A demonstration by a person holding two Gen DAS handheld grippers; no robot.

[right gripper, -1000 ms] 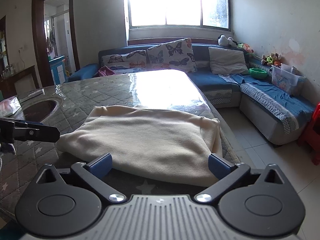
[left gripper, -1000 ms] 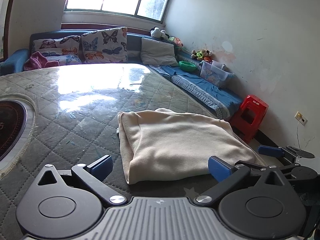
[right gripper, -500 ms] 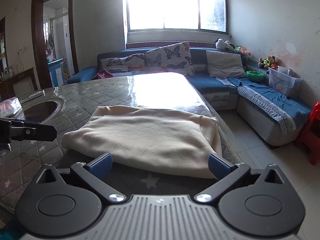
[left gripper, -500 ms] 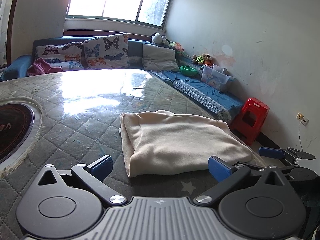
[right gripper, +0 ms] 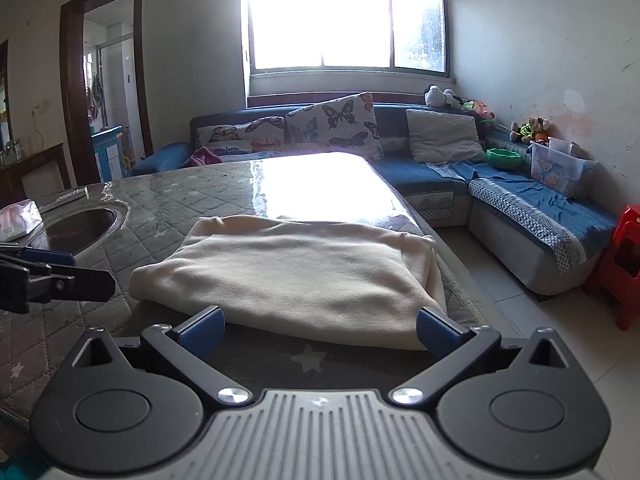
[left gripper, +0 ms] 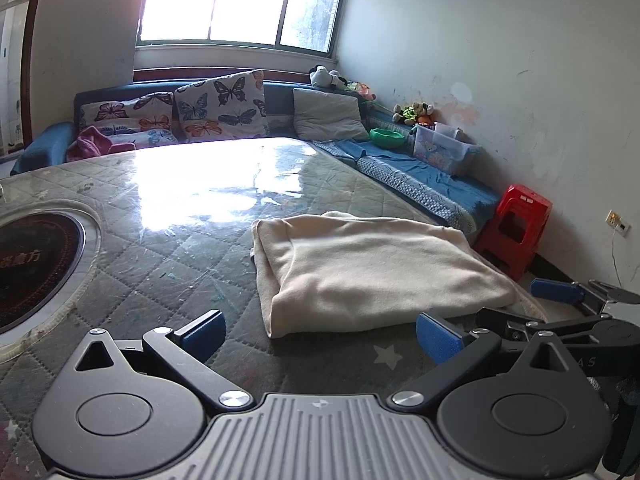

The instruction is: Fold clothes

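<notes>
A cream garment lies folded into a thick rectangle near the right front of the quilted table. My left gripper hovers open just in front of its near left corner, nothing between the blue pads. In the right wrist view the same garment fills the middle, and my right gripper stands open at its near edge, holding nothing. The right gripper also shows at the right edge of the left wrist view. The left gripper's finger pokes in from the left of the right wrist view.
A round inset hob sits in the table at the left. A blue corner sofa with butterfly cushions runs behind and to the right. A red plastic stool stands on the floor right of the table. A tissue pack lies far left.
Both grippers have drawn back and risen slightly from the garment, so it looks smaller and farther. The garment itself has not moved.
</notes>
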